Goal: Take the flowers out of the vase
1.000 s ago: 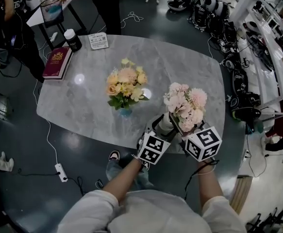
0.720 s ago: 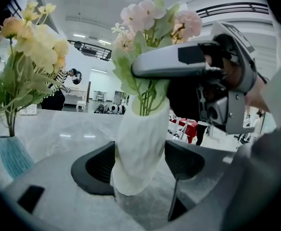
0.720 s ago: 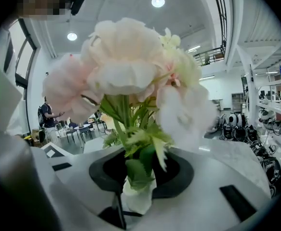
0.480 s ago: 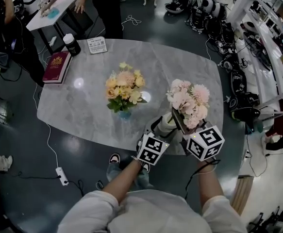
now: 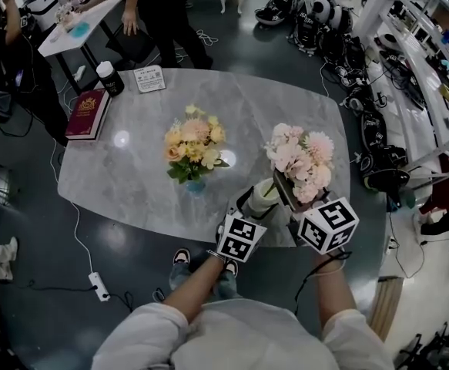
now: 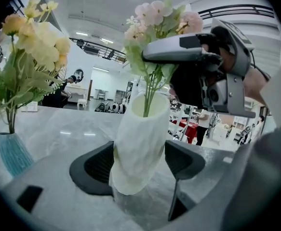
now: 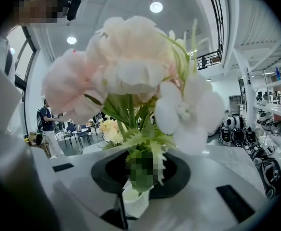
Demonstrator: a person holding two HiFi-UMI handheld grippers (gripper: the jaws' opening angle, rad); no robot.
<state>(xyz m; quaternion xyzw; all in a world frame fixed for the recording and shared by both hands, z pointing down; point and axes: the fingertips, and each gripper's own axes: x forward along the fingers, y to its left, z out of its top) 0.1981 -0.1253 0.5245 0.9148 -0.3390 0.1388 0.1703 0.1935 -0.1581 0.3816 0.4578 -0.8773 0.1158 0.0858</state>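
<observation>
Right gripper: jaws have just been closing and now sit narrow on the green stems of the pink and white flower bunch, just above the cream faceted vase. We judge the grip set and the pull ready. Left gripper clamps the vase, jaws wide, at the near edge of the grey marble table. We read the bunch's long axis as near upright: blooms up, stem ends inside the vase.

A grey marble table stands on a dark glossy floor, with a small white table beyond it, cluttered shelves along the right and round ceiling lights overhead.
</observation>
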